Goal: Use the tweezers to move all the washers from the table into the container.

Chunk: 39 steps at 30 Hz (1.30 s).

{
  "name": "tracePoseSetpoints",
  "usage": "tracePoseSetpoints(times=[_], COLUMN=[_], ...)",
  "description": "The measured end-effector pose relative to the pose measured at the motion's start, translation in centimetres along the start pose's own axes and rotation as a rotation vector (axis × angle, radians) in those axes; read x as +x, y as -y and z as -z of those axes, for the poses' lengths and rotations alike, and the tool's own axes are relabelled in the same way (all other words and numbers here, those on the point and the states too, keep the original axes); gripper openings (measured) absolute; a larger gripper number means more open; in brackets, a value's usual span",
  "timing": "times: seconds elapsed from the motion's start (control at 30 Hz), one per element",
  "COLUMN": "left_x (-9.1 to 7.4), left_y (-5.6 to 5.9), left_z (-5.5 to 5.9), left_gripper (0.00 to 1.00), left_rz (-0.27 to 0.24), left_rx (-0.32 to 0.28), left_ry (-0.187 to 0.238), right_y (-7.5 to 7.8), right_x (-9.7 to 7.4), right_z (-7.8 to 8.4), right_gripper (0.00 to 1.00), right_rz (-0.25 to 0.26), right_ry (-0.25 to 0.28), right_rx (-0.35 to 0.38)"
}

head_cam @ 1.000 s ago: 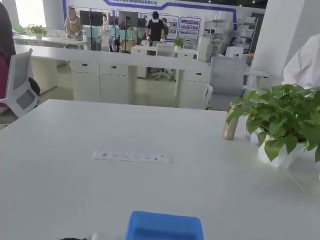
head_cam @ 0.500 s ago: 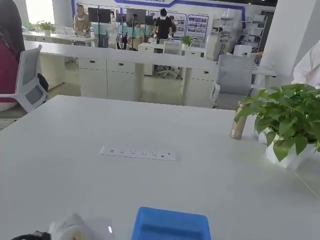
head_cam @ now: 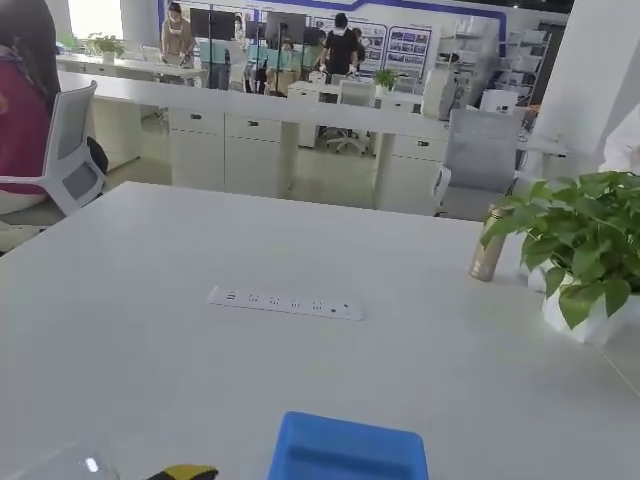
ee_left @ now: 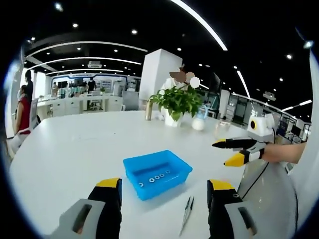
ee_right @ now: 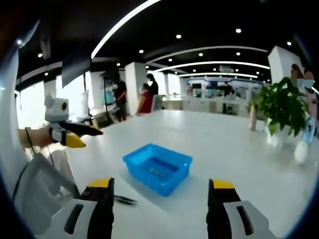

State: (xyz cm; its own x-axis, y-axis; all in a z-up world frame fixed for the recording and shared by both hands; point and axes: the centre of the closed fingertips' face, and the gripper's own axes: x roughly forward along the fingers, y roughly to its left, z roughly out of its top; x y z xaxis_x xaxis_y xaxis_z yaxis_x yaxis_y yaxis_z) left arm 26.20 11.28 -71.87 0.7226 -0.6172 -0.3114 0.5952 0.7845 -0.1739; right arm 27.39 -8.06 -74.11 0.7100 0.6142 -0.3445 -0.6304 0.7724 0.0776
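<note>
White workbench surface [ee_left: 70, 149] spreads through a bright office. Left gripper [ee_left: 164, 199] and right gripper [ee_right: 162, 199] hang released, jaws wide and empty. Thin metal tweezers [ee_left: 186, 215] lie just beside the blue rectangular plastic container [ee_left: 164, 187], which holds small silver ring washers [ee_left: 156, 177].

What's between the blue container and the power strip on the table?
Nothing. In the head view the stretch from the container to the power strip is bare white table.
</note>
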Motion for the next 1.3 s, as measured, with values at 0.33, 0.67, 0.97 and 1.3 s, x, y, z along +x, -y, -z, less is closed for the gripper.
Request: tracePoseSetpoints(times=[0.33, 0.67, 0.97, 1.3], left_x=[-1.9, -2.0, -2.0, -2.0], left_y=[-1.2, -1.7, -2.0, -1.9], left_z=[-2.5, -1.9, -1.9, -1.7], left_gripper=[0.97, 0.99, 0.99, 0.99], left_rz=[-0.118, -0.156, -0.166, -0.16], left_rx=[-0.029, -0.044, -0.035, -0.03], left_ry=[0.185, 0.17, 0.167, 0.155], right_y=[0.1, 0.1, 1.3, 2.0], right_x=[0.5, 1.1, 0.5, 0.2], right_z=[-1.9, -1.8, -1.0, 0.1], right_gripper=[0.98, 0.99, 0.99, 0.99], right_rz=[0.019, 0.021, 0.079, 0.115], right_ry=[0.097, 0.091, 0.08, 0.064], right_rx=[0.0, 0.018, 0.063, 0.098])
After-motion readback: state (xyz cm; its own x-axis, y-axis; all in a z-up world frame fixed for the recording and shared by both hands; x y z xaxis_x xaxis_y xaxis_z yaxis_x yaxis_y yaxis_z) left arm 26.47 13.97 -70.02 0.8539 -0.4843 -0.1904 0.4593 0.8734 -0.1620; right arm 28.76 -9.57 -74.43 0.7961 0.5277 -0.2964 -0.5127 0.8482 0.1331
